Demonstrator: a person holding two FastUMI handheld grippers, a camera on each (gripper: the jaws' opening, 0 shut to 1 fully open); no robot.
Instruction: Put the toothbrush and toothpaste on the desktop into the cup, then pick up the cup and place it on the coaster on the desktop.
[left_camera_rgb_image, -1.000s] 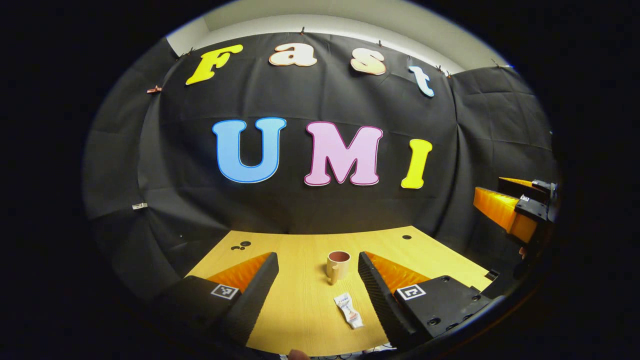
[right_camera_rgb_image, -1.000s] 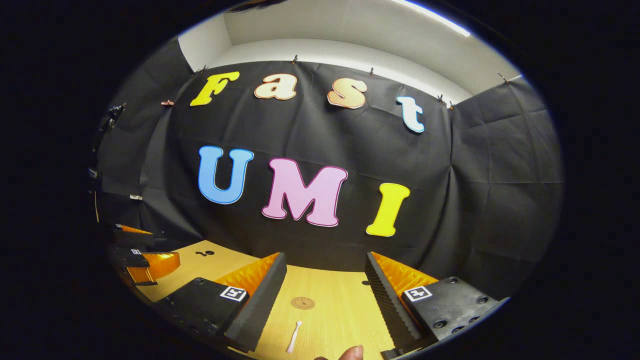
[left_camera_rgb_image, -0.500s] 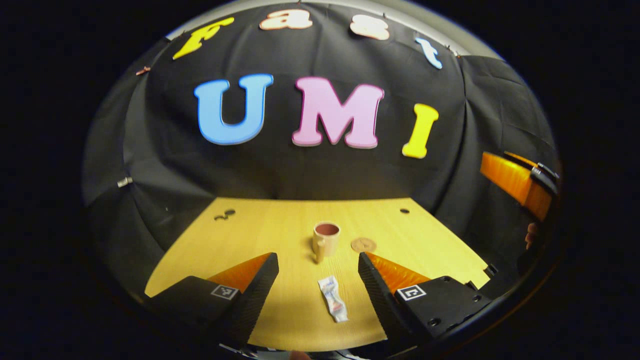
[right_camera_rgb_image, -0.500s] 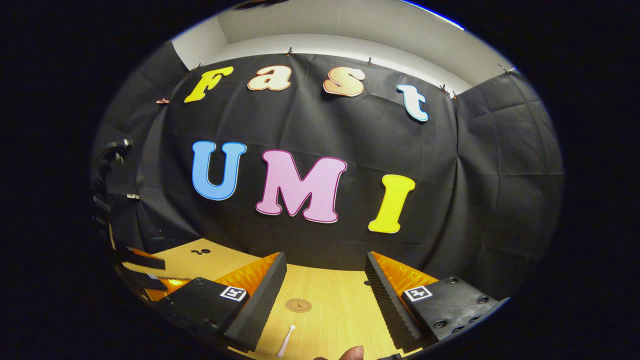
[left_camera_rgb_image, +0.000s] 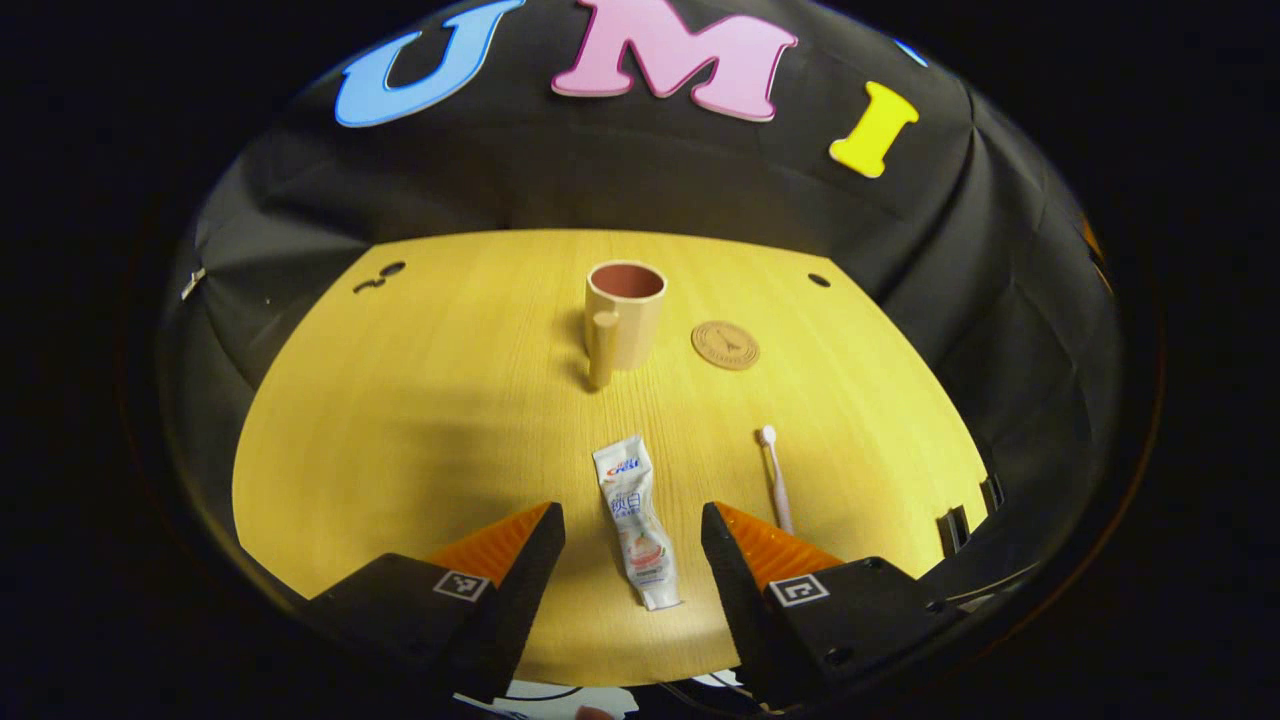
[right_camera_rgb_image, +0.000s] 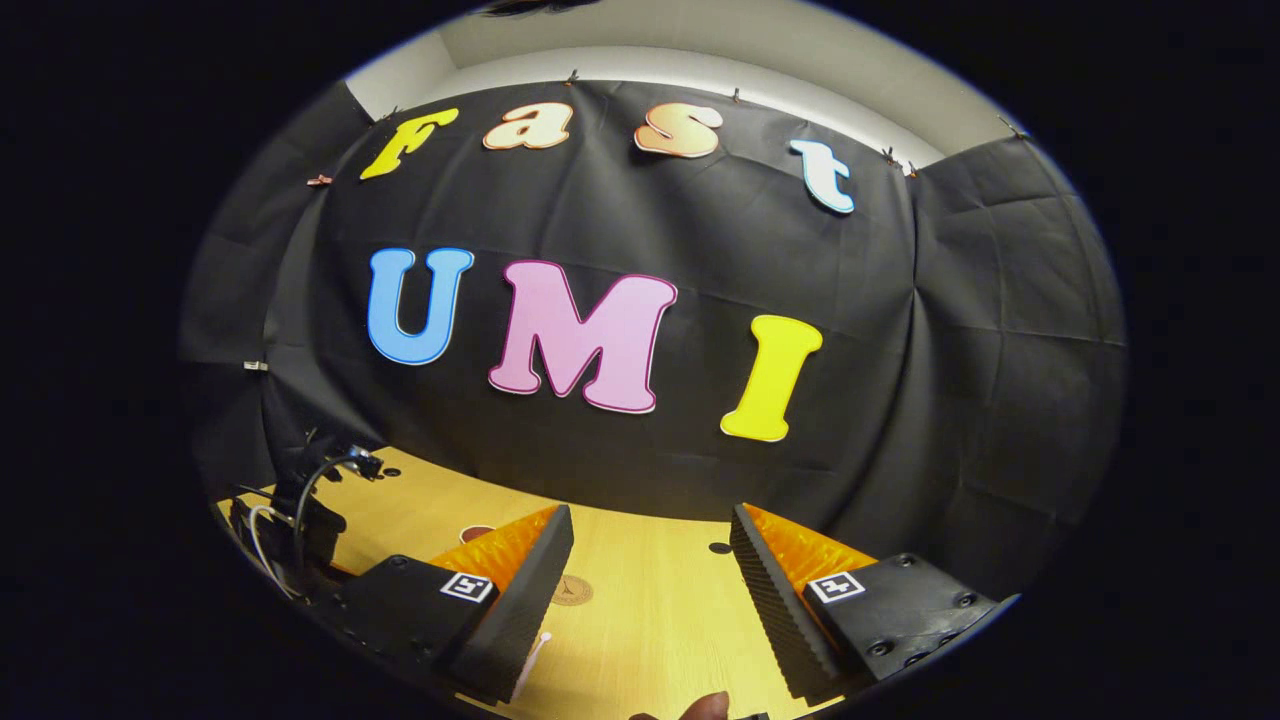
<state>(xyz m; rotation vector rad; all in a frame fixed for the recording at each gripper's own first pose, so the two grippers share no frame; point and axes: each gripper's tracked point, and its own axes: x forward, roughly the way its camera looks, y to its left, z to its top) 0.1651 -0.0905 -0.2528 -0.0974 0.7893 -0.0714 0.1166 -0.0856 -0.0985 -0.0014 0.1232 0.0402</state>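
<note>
The left gripper (left_camera_rgb_image: 632, 545), fingers spread and empty, hangs above the toothpaste (left_camera_rgb_image: 636, 518) lying flat between them on the desktop (left_camera_rgb_image: 400, 400), the cup (left_camera_rgb_image: 623, 315) at 12 o'clock beyond; the tube looks light and soft, so a mid-body pinch seems best.

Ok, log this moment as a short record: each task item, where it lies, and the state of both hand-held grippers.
cup: upright cup on the wooden desktop, handle toward the camera, nothing seen inside
coaster: round coaster just right of the cup, bare
toothpaste: toothpaste tube flat on the desktop, lying between the left hand-held gripper's fingers in the left gripper view
toothbrush: toothbrush flat, right of the tube
left hand-held gripper: open, holding nothing
right hand-held gripper: open, holding nothing
progress: nothing in the cup yet
</note>
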